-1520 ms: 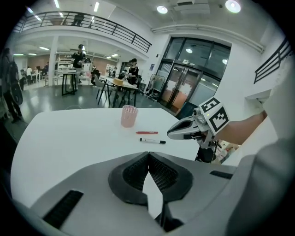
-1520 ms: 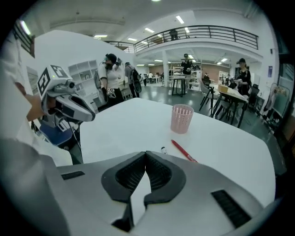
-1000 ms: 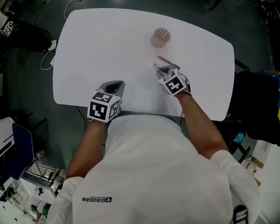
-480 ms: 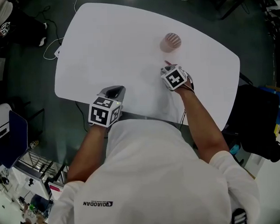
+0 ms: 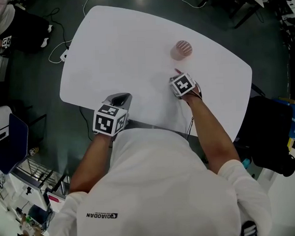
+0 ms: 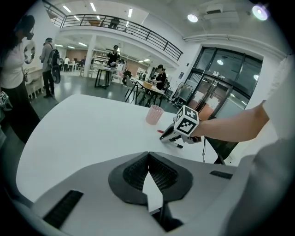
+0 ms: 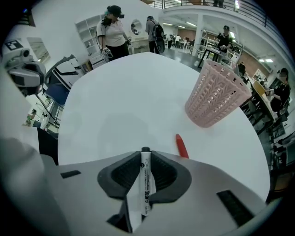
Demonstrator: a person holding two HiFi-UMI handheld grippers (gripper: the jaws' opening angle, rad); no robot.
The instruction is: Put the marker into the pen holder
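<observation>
A white marker [image 7: 144, 184] with a black cap lies lengthwise between the jaws of my right gripper [image 7: 144, 154]. Those jaws have just been closing, and both pads now touch the marker's barrel. The gripper points steeply down at the white table [image 5: 116, 53]. A small red piece [image 7: 182, 146] lies on the table just past the jaws. Beyond it stands the pink mesh pen holder [image 7: 216, 94], also visible in the head view [image 5: 182, 50]. My left gripper [image 6: 148, 154] hovers near the table's front edge, shut with nothing in it. The left gripper view shows the right gripper [image 6: 168, 135] low over the table.
The table's near edge runs just in front of the person's body. Cables [image 5: 58, 48] lie on the floor at the table's left. A black chair [image 5: 268, 130] stands at its right. People [image 7: 113, 30] stand in the room beyond the table.
My right gripper has sunk toward the table and come down over the marker, covering most of it in the head view. The left gripper has stayed near the front edge.
</observation>
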